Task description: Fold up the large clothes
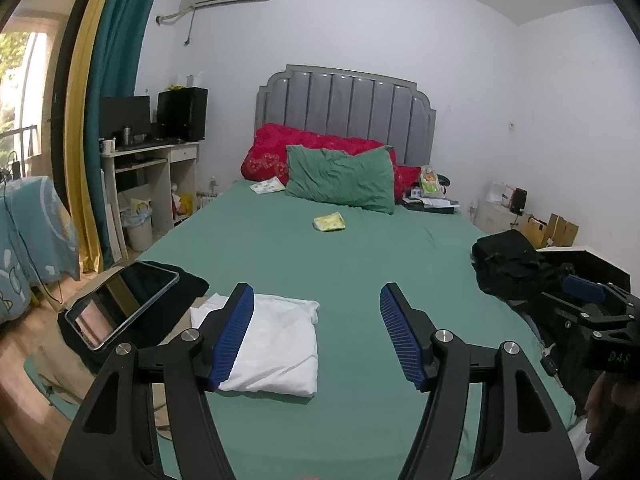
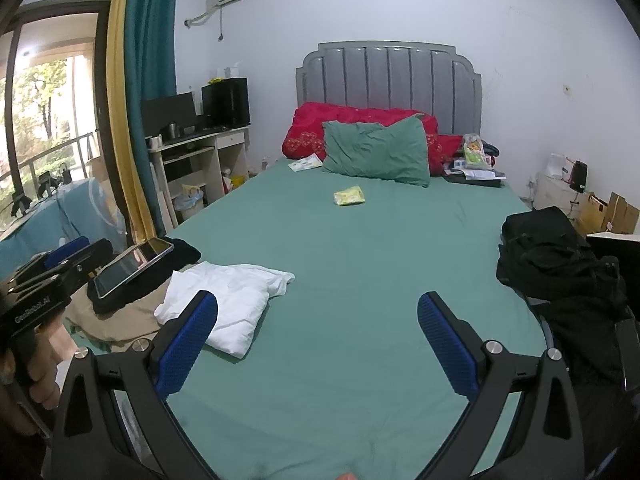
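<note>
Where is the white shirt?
The folded white shirt lies on the green bed, near its left edge, beside the tablet.

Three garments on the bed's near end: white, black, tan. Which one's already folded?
The white garment, a neat rectangular bundle near the left tool. The black garment is a crumpled heap at the right edge; the tan garment lies rumpled under the tablet.

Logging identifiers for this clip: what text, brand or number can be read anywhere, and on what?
"GenRobot.AI": white print on the black body of the left gripper, seen in the right wrist view.
"DAS": faint raised letters on the black body of the right gripper; more may follow.
Yellow packet and papers by the green pillow: print too small to read.
</note>
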Motion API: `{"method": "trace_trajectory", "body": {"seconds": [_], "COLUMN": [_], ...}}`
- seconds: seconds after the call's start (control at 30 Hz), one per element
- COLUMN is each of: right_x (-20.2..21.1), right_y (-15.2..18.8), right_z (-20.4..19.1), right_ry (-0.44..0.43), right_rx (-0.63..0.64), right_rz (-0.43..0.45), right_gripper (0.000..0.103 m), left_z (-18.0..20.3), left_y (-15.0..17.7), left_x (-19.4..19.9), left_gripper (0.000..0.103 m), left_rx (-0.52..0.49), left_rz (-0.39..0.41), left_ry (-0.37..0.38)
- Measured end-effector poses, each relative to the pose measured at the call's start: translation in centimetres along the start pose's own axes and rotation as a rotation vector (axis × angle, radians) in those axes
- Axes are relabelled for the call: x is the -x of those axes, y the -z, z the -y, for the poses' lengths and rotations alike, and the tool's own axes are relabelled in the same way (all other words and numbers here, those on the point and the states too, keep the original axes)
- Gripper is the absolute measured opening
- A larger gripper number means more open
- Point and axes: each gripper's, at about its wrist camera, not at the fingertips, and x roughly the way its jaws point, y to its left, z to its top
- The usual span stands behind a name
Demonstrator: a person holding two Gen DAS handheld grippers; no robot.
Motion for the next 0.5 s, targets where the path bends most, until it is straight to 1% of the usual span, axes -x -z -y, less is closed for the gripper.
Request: {"method": "trace_trajectory", "body": {"seconds": [0.5], "right_x": [-0.08], "right_y": [0.28], "right_z": [0.88], "right_ry": [0.011], "right_rx": [-0.017], "right_rz": [-0.004], "right_gripper": [0.099], "left_z": [-0.53], "left_y": [0.36], "left_x": [-0.41], "left_gripper": [0.069], "left_rx": [-0.015], "left_rz": [-0.010], "left_ry": [0.021]}}
